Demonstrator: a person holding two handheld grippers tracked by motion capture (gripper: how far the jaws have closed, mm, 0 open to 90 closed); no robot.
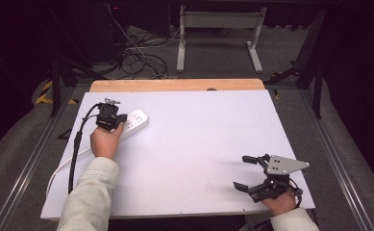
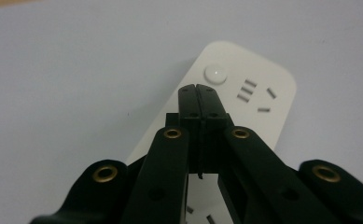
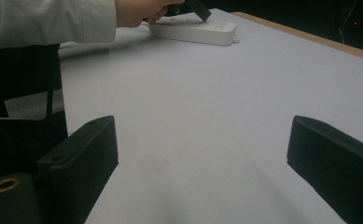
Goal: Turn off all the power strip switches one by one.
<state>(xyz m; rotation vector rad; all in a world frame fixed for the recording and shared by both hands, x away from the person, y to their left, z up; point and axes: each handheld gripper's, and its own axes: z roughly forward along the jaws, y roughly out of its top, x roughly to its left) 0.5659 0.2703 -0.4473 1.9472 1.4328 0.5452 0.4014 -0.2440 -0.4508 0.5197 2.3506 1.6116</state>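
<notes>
Left gripper (image 1: 110, 117), jaws pressed together w/ nothing between, tips down over a white power strip (image 1: 132, 123) just beside its round button (image 2: 215, 73). Strip lies diagonally at the far-left of the white table (image 1: 204, 144), its cord (image 1: 62, 166) running back toward the near-left edge. Right gripper (image 1: 244, 172) rests near the near-right corner, jaws wide apart, empty, well apart from the strip.

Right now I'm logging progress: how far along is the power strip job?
Done: left gripper is shut, its tips over the power strip just short of the round button. In hand: likely pressing it. Left: contact unconfirmed; right gripper sits open, idle on the table.
</notes>
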